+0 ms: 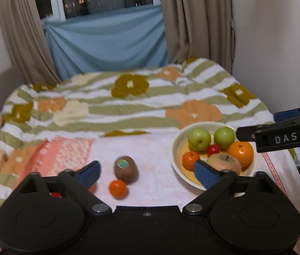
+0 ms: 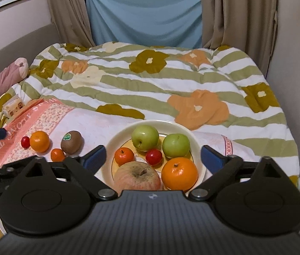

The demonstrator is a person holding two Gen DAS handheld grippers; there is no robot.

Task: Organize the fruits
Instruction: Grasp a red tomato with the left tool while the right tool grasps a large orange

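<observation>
Bed: a quilt with green stripes and orange and olive flowers fills the middle of both views; a pale pink cloth with a salmon border lies over its near end and carries the fruit.
Curtains and window: beige curtains frame a blue sheet hung across the top centre.
Left gripper: low in the left wrist view, jaws spread wide and holding nothing, the kiwi and a small orange between its blue pads.
Right gripper: low in the right wrist view, jaws wide apart and empty, poised over the near edge of the plate.
Plate: cream rim, yellow centre, lower middle of the right wrist view.
On the plate: a blotchy pink apple nearest, a large orange at its right, two green apples at the back, a small tangerine at left, a red cherry tomato in the middle.
Loose on the cloth, left of the plate: a kiwi with a green sticker, a mandarin, a small orange just beside the kiwi, a small red tomato touching the mandarin.
Upper left: a pink stuffed toy.
</observation>
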